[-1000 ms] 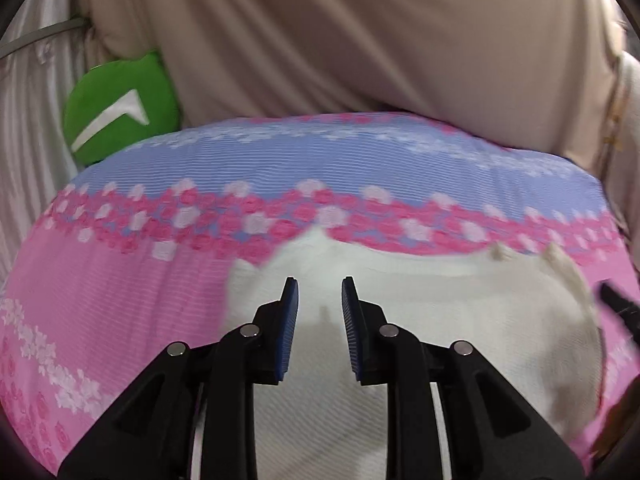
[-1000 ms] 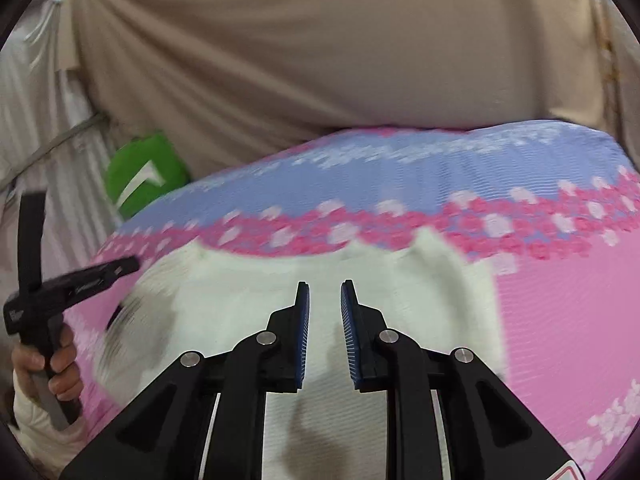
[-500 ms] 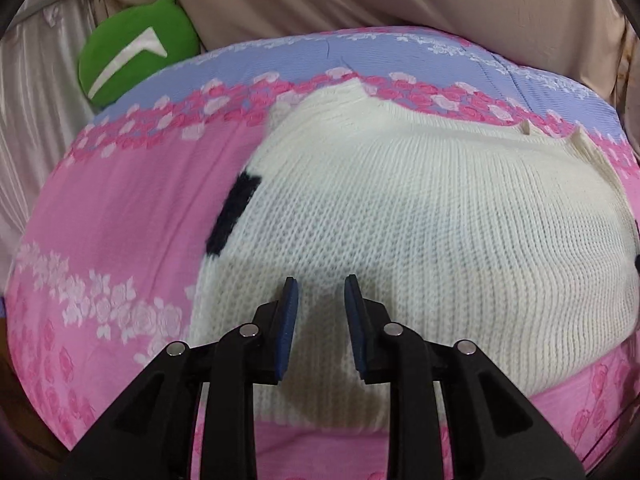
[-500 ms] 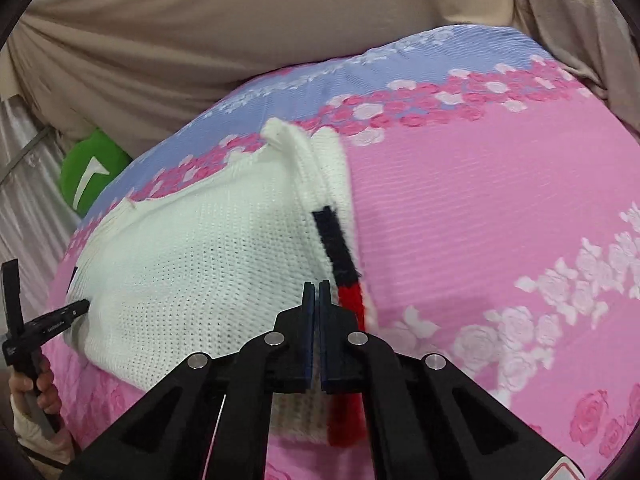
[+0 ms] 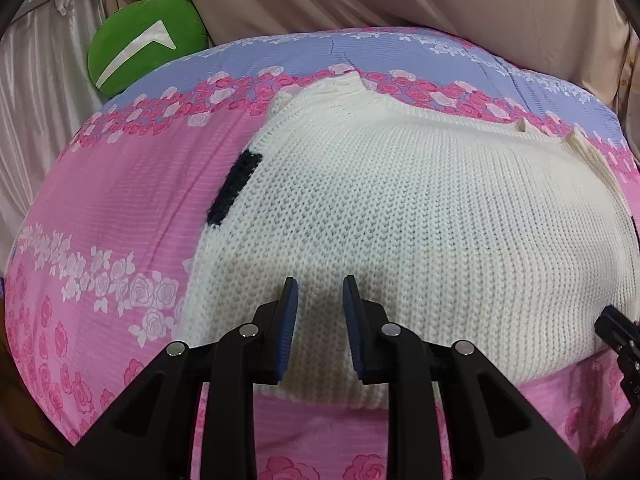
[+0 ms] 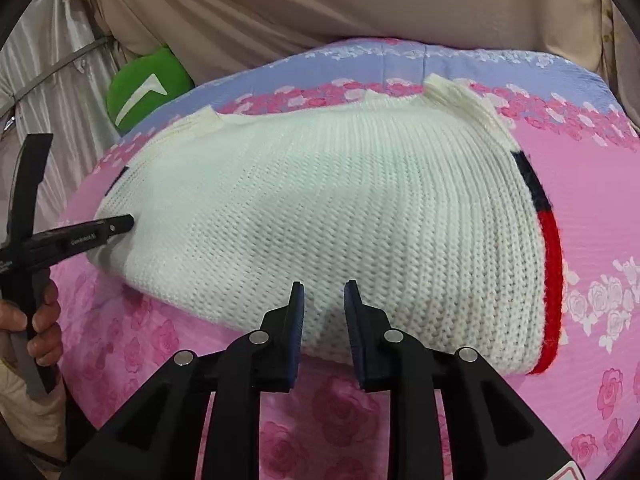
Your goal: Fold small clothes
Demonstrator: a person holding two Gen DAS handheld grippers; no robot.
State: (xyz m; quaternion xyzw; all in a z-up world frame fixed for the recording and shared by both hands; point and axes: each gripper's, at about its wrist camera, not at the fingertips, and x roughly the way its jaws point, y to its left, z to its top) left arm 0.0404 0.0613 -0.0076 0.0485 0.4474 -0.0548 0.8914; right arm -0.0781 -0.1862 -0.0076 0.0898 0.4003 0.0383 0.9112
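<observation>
Your white knit sweater [image 5: 420, 216] lies spread on the pink floral bedspread [image 5: 120, 208], its red-and-navy trim at three o'clock in the right view. I judge a fold just laid. Left gripper [image 5: 320, 292] hovers with jaws slightly apart and empty; right gripper [image 6: 324, 296] is opening, nothing between. Next, pinch the near hem. No containers visible.

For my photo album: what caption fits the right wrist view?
Right claw, opening and empty, hovers over a white sweater on a pink bedspread.
</observation>
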